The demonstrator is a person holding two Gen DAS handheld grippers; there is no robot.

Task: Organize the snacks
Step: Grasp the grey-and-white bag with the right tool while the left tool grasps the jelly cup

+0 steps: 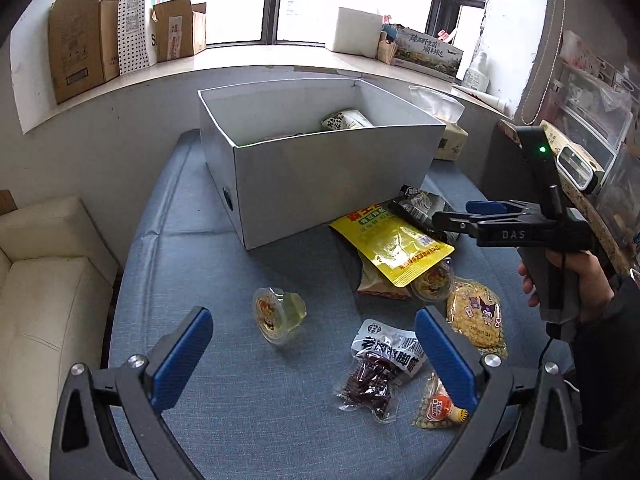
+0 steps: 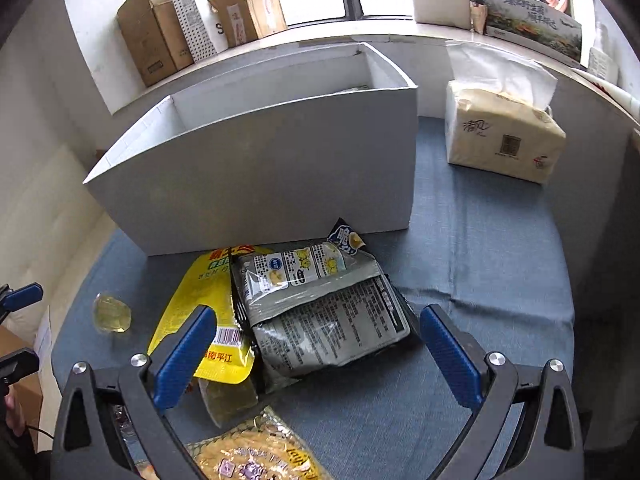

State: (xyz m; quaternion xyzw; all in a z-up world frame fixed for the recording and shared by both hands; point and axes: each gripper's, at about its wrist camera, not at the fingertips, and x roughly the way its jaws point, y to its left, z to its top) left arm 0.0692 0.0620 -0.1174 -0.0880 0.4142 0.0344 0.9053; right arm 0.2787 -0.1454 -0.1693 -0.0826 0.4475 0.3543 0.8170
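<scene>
A white open box (image 1: 320, 168) stands on the blue cloth with some snack packs inside; it also shows in the right wrist view (image 2: 260, 176). My left gripper (image 1: 314, 356) is open and empty above a jelly cup (image 1: 278, 314) and a red dried-meat pack (image 1: 380, 364). My right gripper (image 2: 318, 350) is open and empty, just above a grey-black snack bag (image 2: 320, 304) that lies on a yellow pouch (image 2: 208, 300). The right gripper also appears in the left wrist view (image 1: 460, 218). A round yellow cracker pack (image 1: 476, 320) lies near the front.
A tissue pack (image 2: 504, 136) stands right of the box. A cream sofa (image 1: 44, 292) is at the left. Cardboard boxes (image 1: 80, 36) and a printed carton (image 1: 428, 50) line the window sill. A small orange snack pack (image 1: 436, 404) lies by my left gripper's right finger.
</scene>
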